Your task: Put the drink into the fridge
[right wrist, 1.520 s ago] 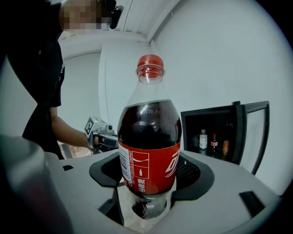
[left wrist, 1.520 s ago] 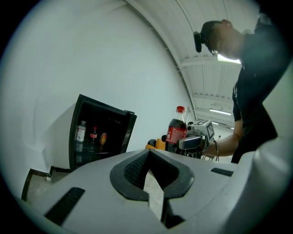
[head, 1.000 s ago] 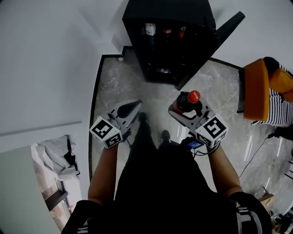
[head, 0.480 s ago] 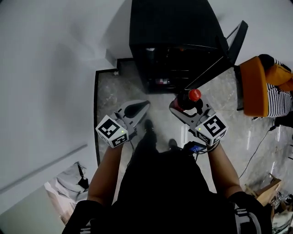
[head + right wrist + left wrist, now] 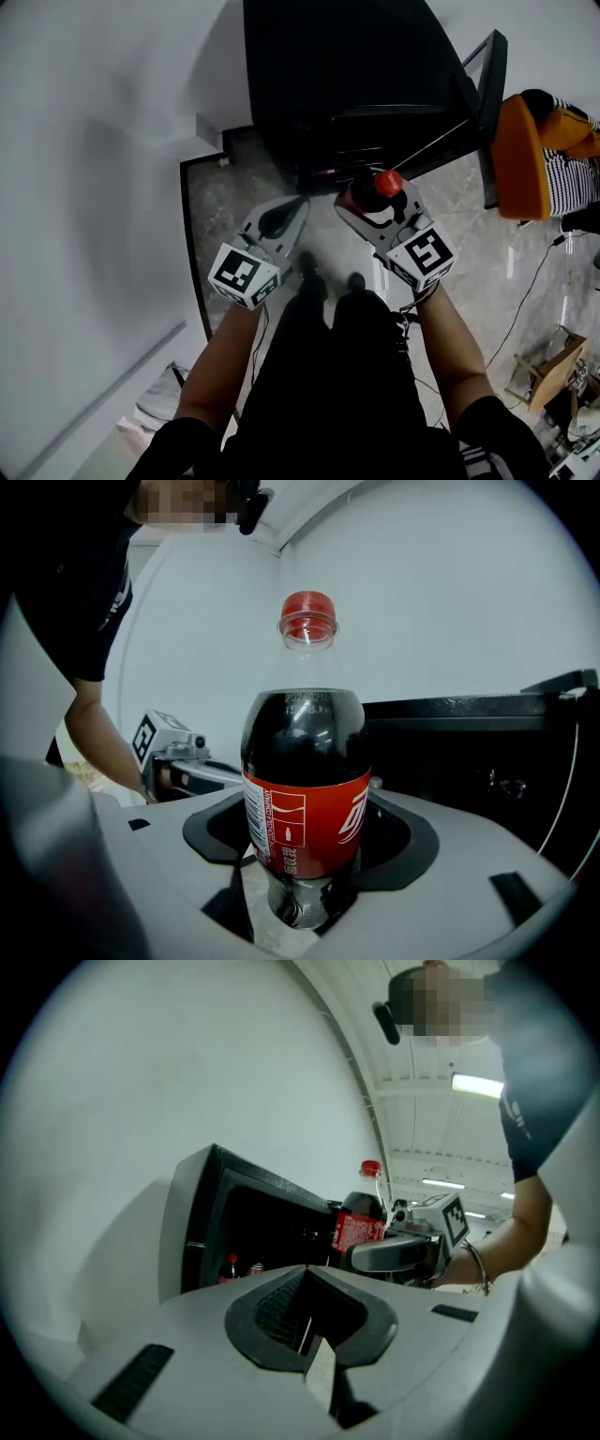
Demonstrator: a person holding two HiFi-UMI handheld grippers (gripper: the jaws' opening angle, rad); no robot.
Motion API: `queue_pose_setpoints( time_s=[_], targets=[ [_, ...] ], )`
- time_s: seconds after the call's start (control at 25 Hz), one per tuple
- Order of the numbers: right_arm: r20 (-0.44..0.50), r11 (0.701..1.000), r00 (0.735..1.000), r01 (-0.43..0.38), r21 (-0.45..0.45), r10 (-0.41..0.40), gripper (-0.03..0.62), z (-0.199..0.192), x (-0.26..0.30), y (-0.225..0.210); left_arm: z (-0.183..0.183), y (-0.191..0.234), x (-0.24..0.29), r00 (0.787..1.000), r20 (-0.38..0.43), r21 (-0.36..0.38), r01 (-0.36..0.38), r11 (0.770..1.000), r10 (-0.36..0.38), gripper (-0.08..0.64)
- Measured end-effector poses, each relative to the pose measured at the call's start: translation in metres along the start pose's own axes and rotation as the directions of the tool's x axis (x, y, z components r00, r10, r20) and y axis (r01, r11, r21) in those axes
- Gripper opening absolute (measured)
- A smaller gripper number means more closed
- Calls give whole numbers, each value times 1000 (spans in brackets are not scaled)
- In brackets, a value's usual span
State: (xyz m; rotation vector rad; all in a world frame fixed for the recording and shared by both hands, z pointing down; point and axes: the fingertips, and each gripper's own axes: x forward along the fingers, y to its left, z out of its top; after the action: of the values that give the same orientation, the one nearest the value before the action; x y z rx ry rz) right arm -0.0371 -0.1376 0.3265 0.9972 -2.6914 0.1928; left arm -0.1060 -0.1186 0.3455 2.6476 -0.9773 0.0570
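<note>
Two claws, one in each hand: the left claw (image 5: 298, 202) and the right claw (image 5: 367, 199). Two marker cubes (image 5: 246, 275), one on each claw. One cola bottle (image 5: 305, 761) with one red cap (image 5: 389, 182). One black fridge (image 5: 337, 66) with one open door (image 5: 489, 75). Two small drinks (image 5: 232, 1267) inside it. One orange chair (image 5: 520, 150). Two shoes (image 5: 309, 264).

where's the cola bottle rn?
The cola bottle stands upright in the right hand-held gripper, right of centre in the head view, just in front of the open black fridge.
</note>
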Motion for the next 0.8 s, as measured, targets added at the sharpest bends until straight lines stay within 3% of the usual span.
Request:
queue_pose_setpoints(
  time_s=[0.24, 0.4, 0.64, 0.8],
  targets=[
    [50, 993, 993, 109, 54, -111, 316, -53, 30, -49, -51, 20, 42, 989, -49, 42, -136, 990, 138, 11],
    [40, 990, 989, 142, 25, -143, 316, -95, 53, -81, -80, 37, 78, 980, -14, 49, -196, 979, 197, 11],
    [92, 983, 978, 185, 4, -185, 316, -127, 72, -125, -103, 63, 130, 966, 27, 100, -260, 960, 259, 11],
    [98, 981, 976, 191, 36, -194, 316, -138, 85, -146, -112, 78, 151, 954, 31, 121, -301, 946, 299, 11]
  ],
)
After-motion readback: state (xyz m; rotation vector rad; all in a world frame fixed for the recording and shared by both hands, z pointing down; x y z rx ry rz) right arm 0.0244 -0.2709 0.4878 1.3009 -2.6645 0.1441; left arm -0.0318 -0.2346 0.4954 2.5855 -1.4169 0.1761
